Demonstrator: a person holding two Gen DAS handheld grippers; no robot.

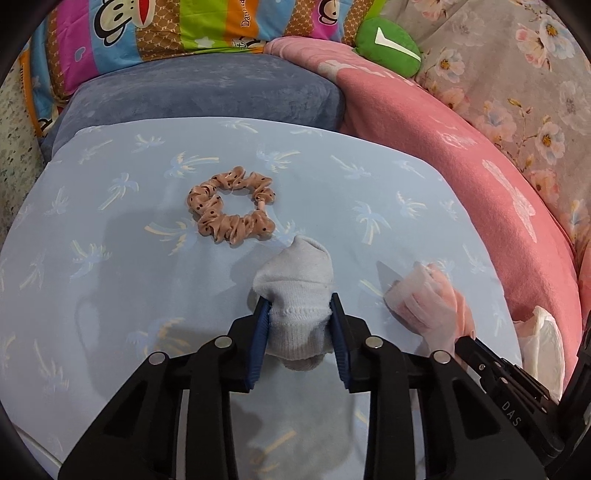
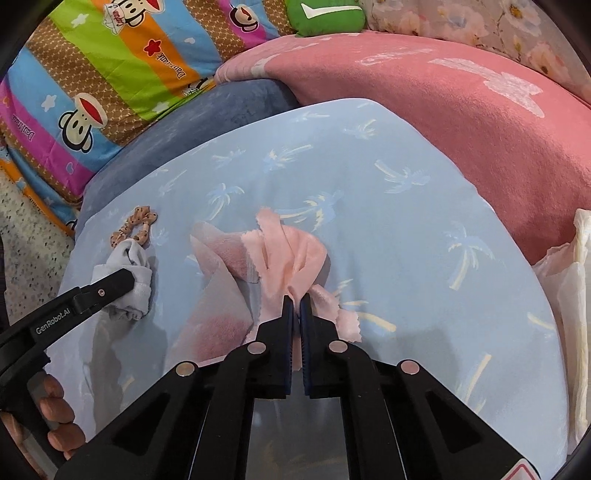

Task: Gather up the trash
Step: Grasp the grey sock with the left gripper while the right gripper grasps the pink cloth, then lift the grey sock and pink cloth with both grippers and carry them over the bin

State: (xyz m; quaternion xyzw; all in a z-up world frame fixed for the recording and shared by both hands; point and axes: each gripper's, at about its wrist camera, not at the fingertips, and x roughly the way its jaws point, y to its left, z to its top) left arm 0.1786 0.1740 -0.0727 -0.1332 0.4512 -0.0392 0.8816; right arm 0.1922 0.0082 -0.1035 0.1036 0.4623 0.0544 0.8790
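Note:
My left gripper [image 1: 300, 306] is shut on a light grey sock [image 1: 295, 280] and holds it just above the pale blue palm-print sheet [image 1: 110, 295]; the sock also shows in the right wrist view [image 2: 127, 264]. My right gripper [image 2: 296, 304] is shut on a pink cloth [image 2: 291, 254] partly inside a clear wrapper [image 2: 218, 295]; the cloth also shows in the left wrist view [image 1: 428, 299]. A brown dotted scrunchie [image 1: 232, 210] lies on the sheet beyond the sock.
A pink blanket [image 1: 443, 140] rises along the right. A blue-grey pillow [image 1: 207, 92] and a striped monkey-print quilt [image 1: 166, 26] lie at the back. A white plastic bag [image 2: 569, 295] sits at the right edge. A green cushion [image 1: 388, 46] is behind.

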